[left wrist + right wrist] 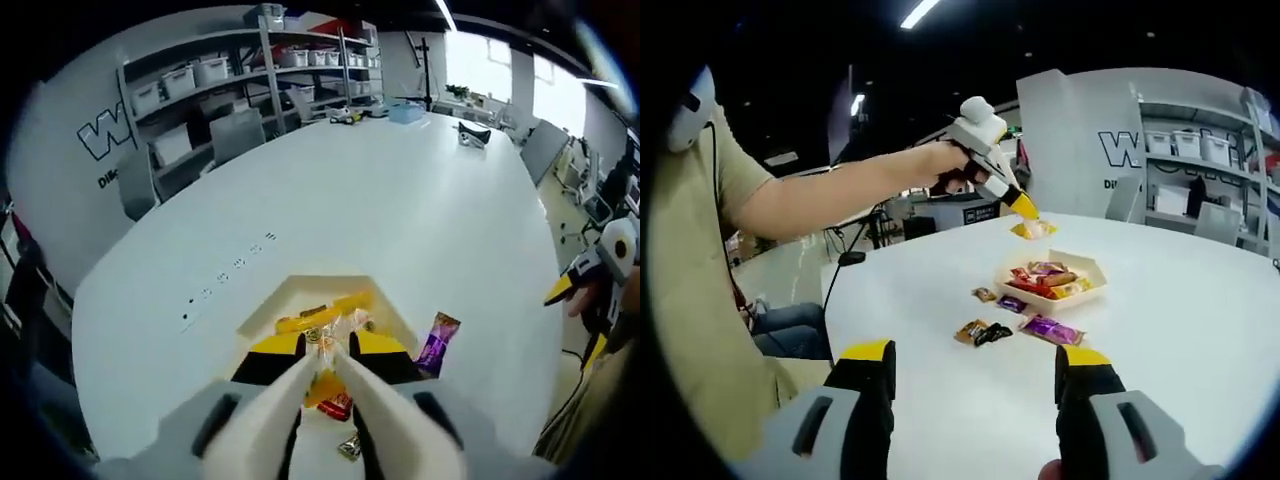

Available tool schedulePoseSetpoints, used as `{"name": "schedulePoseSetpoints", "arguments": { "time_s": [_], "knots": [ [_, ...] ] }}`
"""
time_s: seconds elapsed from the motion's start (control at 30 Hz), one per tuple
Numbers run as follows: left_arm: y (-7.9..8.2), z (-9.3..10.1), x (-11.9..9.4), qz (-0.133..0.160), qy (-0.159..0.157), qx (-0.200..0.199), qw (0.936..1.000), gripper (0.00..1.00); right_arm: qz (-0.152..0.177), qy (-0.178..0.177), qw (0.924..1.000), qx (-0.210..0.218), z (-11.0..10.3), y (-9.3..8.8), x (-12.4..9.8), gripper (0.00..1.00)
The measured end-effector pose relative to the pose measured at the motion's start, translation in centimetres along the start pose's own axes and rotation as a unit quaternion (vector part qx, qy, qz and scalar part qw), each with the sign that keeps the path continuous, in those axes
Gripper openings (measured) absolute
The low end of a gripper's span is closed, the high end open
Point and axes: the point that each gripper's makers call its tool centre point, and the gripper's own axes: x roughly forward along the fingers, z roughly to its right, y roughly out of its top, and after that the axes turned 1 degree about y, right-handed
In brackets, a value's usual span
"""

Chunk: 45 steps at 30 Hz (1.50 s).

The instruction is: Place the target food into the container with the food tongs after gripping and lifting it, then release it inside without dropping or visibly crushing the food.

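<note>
Right gripper view, nearest: right tool low over the white surface, jaws wide apart, nothing between them. Beyond its tips lie loose wrapped snacks: a brown-and-black one, a purple one, two smaller ones near the tray's edge. Past those, the cream tray holds several wrapped snacks. Further back, left tool, held up above the surface behind the tray, jaws clamped on a small yellow snack.

Left gripper view: left tool closed on that yellow snack, directly over the tray; purple wrapper lies just right of the tray. Shelves with bins at the far wall.
</note>
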Motion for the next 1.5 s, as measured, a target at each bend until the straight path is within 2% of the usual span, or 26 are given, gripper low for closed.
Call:
{"name": "schedulePoseSetpoints", "arguments": {
  "time_s": [0.7,1.17,1.5],
  "knots": [
    [0.0,-2.7,1.9,-0.014,0.012,-0.012,0.9998,0.17,-0.007,-0.002,1.0000,0.005,0.3,-0.6,-0.1,0.62],
    [0.2,-3.0,1.7,-0.014,0.018,-0.008,0.9997,0.18,-0.007,-0.001,1.0000,0.006,0.1,-0.7,-0.1,0.62],
    [0.3,-3.0,0.6,-0.010,0.020,-0.005,0.9997,0.18,-0.006,0.001,1.0000,0.005,-0.2,-0.6,-0.1,0.62]
  ]
}}
